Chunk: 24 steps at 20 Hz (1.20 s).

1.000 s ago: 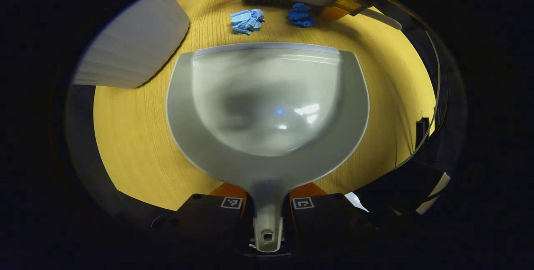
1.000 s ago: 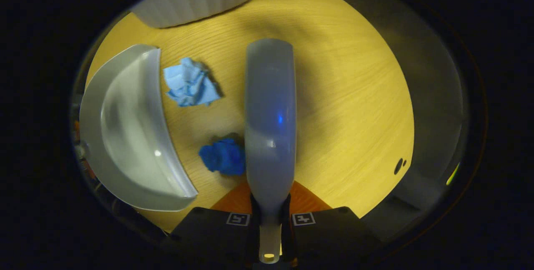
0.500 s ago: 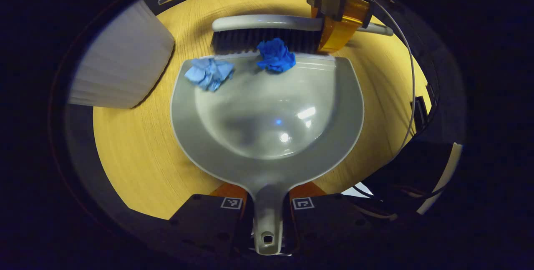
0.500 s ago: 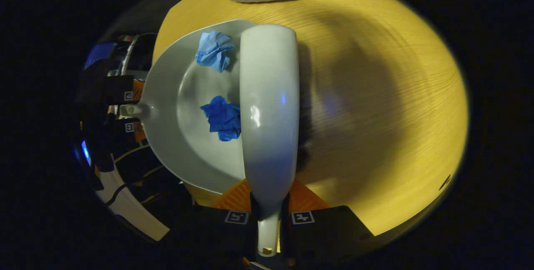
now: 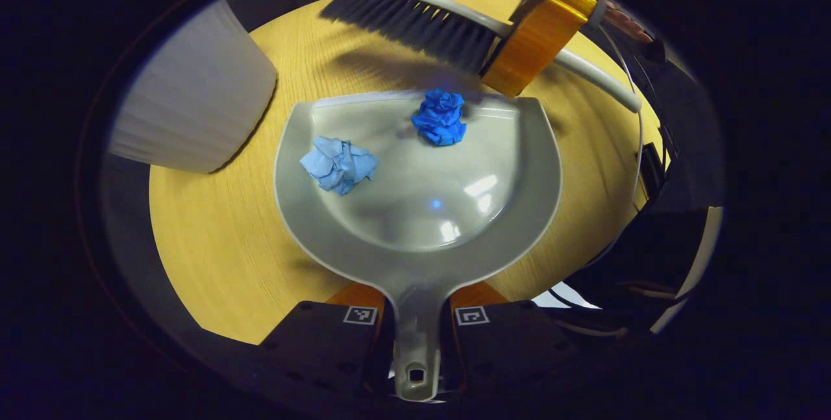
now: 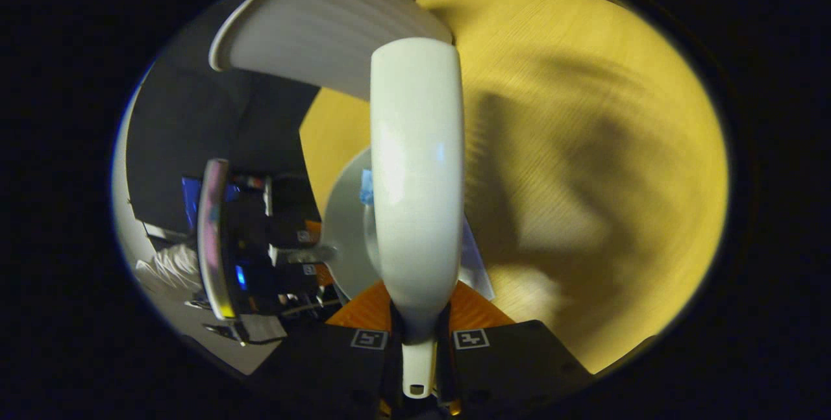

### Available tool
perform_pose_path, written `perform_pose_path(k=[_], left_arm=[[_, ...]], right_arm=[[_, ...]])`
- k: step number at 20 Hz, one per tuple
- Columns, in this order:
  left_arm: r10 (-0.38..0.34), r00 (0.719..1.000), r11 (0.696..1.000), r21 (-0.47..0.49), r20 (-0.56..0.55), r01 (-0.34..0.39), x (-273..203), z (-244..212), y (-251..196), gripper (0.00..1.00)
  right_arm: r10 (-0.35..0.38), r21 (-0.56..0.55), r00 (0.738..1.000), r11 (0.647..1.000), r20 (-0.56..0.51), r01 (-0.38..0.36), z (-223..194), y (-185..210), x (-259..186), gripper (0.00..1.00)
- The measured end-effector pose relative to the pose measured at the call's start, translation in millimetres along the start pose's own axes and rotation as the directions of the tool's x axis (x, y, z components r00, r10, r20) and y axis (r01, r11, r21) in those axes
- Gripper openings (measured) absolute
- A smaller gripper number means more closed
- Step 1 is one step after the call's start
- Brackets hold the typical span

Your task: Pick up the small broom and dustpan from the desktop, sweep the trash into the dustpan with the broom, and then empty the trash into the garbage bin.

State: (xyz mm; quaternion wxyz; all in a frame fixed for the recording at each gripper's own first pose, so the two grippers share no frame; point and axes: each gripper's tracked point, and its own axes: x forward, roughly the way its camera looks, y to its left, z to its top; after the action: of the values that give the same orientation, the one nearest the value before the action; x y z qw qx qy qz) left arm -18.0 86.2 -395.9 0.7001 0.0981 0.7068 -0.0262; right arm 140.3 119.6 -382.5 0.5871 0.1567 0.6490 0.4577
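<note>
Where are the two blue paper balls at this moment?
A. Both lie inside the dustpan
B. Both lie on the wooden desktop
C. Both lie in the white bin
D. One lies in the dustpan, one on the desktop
A: in the left gripper view the light blue paper ball and the dark blue paper ball both rest on the dustpan, inside its rim.

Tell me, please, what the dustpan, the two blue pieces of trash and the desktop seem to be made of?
The dustpan looks like smooth grey plastic: its glossy bowl shows light reflections. The light blue wad and the dark blue wad look like crumpled paper or tissue, with sharp creases. The desktop shows fine wood grain; whether it is real wood or laminate cannot be told.
</note>
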Motion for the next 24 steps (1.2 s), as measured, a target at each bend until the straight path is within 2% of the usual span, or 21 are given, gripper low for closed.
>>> perform_pose_path(k=[2,5,7,9,10,11,12,14,16,17,19,21,22,24], left_arm=[[0.025,0.999,1.000,-0.007,0.048,-0.025,-2.6,-3.1,-1.2,0.27],[0.015,0.984,1.000,-0.022,0.178,-0.011,-24.5,-3.8,-7.2,0.27],[0.024,0.966,0.998,-0.057,0.259,-0.009,-35.8,-2.5,-3.2,0.28],[0.053,0.941,0.995,-0.097,0.334,-0.021,-51.3,1.9,3.2,0.27],[0.076,0.926,0.992,-0.121,0.369,-0.033,-62.8,8.0,3.7,0.27],[0.099,0.911,0.988,-0.149,0.400,-0.042,-73.6,14.7,8.5,0.27],[0.129,0.896,0.982,-0.178,0.426,-0.056,-82.6,20.5,10.6,0.27],[0.182,0.861,0.965,-0.255,0.476,-0.063,-99.5,34.7,23.7,0.27],[0.215,0.830,0.954,-0.293,0.515,-0.065,-111.5,42.9,30.2,0.27],[0.254,0.810,0.949,-0.300,0.528,-0.102,-115.8,46.0,39.5,0.27],[0.354,0.780,0.927,-0.301,0.516,-0.222,-129.9,46.6,60.7,0.27],[0.437,0.749,0.898,-0.288,0.498,-0.332,-141.1,51.0,96.4,0.27],[0.478,0.735,0.878,-0.277,0.480,-0.390,-150.1,55.4,112.2,0.27],[0.559,0.712,0.828,-0.245,0.426,-0.504,-161.1,55.6,143.5,0.27]], right_arm=[[0.046,0.032,0.991,0.998,0.127,-0.050,-2.4,1.6,-14.7,0.22],[0.076,0.060,0.948,0.993,0.309,-0.099,-7.7,-1.3,-27.0,0.22],[0.099,0.076,0.894,0.986,0.436,-0.146,-7.5,-6.0,-38.1,0.22],[0.156,0.065,0.811,0.971,0.564,-0.232,-16.0,-14.9,-46.7,0.22],[0.155,0.064,0.772,0.967,0.617,-0.246,-22.3,-27.2,-44.4,0.22],[0.125,0.082,0.747,0.969,0.653,-0.233,-25.2,-43.3,-38.1,0.22],[0.087,0.107,0.734,0.971,0.673,-0.213,-32.8,-64.9,-35.5,0.22],[0.015,0.153,0.731,0.975,0.682,-0.163,-53.6,-106.0,-31.4,0.22],[-0.031,0.173,0.735,0.978,0.677,-0.118,-83.1,-138.8,-28.4,0.22],[-0.046,0.178,0.743,0.979,0.668,-0.099,-97.5,-149.3,-25.8,0.22],[-0.057,0.181,0.756,0.980,0.651,-0.082,-125.0,-165.0,-21.6,0.22],[-0.056,0.183,0.766,0.980,0.640,-0.081,-138.1,-158.5,-13.1,0.22],[-0.056,0.183,0.773,0.980,0.632,-0.079,-122.5,-139.9,-8.0,0.22],[-0.065,0.187,0.782,0.980,0.620,-0.067,-116.0,-134.9,-3.9,0.22]])
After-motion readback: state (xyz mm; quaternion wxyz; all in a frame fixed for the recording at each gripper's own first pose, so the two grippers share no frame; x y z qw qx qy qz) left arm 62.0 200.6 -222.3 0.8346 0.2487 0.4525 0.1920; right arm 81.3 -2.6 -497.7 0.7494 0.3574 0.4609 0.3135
